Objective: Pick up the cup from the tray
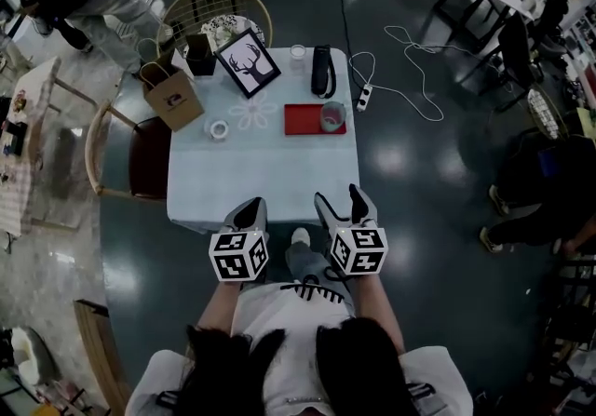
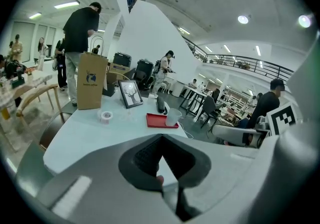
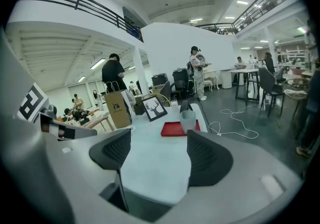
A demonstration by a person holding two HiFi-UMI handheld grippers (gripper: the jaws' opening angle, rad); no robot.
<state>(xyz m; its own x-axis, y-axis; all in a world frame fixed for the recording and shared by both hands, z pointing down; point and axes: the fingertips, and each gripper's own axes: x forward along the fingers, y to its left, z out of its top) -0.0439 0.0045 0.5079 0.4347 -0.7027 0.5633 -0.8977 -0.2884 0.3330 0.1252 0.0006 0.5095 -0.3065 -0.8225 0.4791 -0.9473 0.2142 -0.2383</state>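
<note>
A pale translucent cup (image 1: 332, 115) stands upright on the right end of a red tray (image 1: 306, 119), toward the far right of the white-clothed table (image 1: 261, 177). The left gripper view has the cup (image 2: 173, 117) and tray (image 2: 159, 121) far ahead, and so does the right gripper view, with its cup (image 3: 188, 121) and tray (image 3: 173, 129). Both grippers hover at the table's near edge, well short of the tray. My left gripper (image 1: 248, 215) (image 2: 161, 140) is shut on nothing. My right gripper (image 1: 342, 206) (image 3: 159, 155) is open and empty.
A brown paper bag (image 1: 173, 98), a framed deer picture (image 1: 248, 62), a tape roll (image 1: 218, 129), a black object (image 1: 322, 70) and a small glass (image 1: 297, 53) sit along the table's far half. A power strip (image 1: 362, 98) with cable lies right, chairs (image 1: 130, 154) left.
</note>
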